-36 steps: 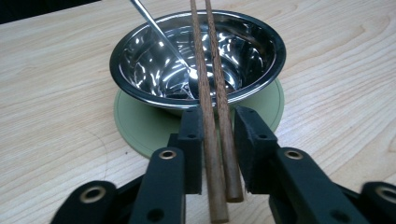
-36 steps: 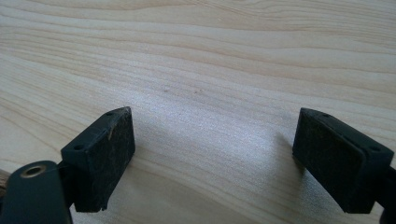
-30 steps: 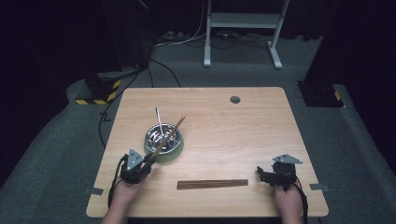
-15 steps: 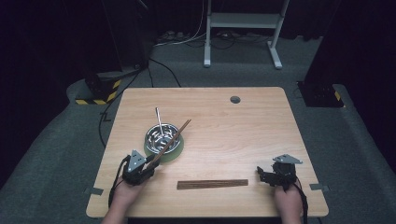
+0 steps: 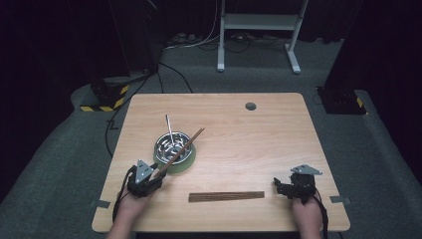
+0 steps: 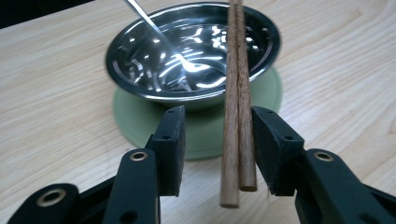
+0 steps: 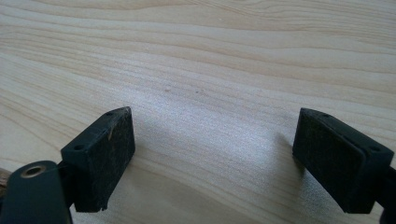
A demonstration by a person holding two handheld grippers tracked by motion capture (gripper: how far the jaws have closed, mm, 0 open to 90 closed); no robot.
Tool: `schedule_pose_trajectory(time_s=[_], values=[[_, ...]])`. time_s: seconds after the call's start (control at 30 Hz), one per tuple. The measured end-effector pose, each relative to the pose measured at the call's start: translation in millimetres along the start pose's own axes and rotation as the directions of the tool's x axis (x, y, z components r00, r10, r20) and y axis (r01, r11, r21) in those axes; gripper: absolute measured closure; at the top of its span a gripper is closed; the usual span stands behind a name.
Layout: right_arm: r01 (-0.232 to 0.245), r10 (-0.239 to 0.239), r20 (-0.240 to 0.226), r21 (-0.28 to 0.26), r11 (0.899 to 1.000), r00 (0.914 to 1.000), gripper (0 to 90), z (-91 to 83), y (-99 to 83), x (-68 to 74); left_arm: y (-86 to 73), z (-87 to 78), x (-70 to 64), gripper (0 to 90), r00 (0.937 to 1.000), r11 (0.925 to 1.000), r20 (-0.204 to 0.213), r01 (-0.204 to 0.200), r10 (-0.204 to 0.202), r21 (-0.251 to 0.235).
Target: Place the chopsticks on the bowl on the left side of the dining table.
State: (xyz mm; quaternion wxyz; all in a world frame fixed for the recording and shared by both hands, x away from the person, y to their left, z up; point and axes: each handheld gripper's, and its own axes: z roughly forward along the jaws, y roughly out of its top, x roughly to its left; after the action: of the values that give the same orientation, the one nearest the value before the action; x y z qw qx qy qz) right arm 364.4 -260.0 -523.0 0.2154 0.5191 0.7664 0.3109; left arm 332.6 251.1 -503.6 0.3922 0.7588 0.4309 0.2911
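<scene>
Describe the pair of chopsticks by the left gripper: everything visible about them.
The chopsticks are two brown wooden sticks lying side by side, near ends slightly uneven. They slant across the rim of the steel bowl, far ends raised beyond it. Their near ends sit between the open jaws of the left gripper, close to one jaw; contact cannot be told.

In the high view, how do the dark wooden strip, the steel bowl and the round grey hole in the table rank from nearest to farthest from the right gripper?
From the right gripper:
1. Dark wooden strip: lies flat just to its left, near the front edge.
2. Steel bowl: farther left, on a green mat.
3. Round grey hole: near the far edge, about as far as the bowl; too close to call.
</scene>
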Motion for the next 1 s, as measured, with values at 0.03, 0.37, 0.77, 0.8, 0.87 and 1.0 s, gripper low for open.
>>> schedule_pose_trajectory(time_s=[0.03,0.37,0.77,0.8,0.87,1.0], values=[[0.0,0.0,0.0,0.0,1.0,1.0,12.4,0.0,0.0,0.0,-0.5,-0.5,2.6,56.0,1.0,1.0,-0.006,0.004,-0.004,0.001],[0.015,-0.015,-0.006,-0.006,1.0,0.9999,12.4,0.3,-0.2,-0.5,-6.1,-1.1,23.3,54.5,0.9936,0.9963,-0.074,0.086,-0.085,0.006],[0.023,-0.024,-0.013,-0.007,1.0,0.9996,11.1,1.3,0.3,0.4,-9.8,-0.6,40.1,51.2,0.9729,0.9801,-0.119,0.198,-0.198,-0.015],[0.035,-0.034,-0.021,0.006,0.999,0.9992,11.9,0.2,1.1,-0.3,-9.8,-1.1,41.4,51.1,0.9729,0.9806,-0.123,0.196,-0.196,-0.013],[0.031,-0.03,-0.029,0.023,0.999,0.9991,13.2,-1.3,3.3,1.8,-10.0,-1.2,43.2,51.1,0.9703,0.9785,-0.127,0.205,-0.206,-0.019],[0.058,-0.059,-0.055,-0.018,0.998,0.9967,13.3,-6.7,13.1,15.4,-9.2,-1.3,48.1,50.8,0.966,0.9752,-0.134,0.22,-0.221,-0.022]])
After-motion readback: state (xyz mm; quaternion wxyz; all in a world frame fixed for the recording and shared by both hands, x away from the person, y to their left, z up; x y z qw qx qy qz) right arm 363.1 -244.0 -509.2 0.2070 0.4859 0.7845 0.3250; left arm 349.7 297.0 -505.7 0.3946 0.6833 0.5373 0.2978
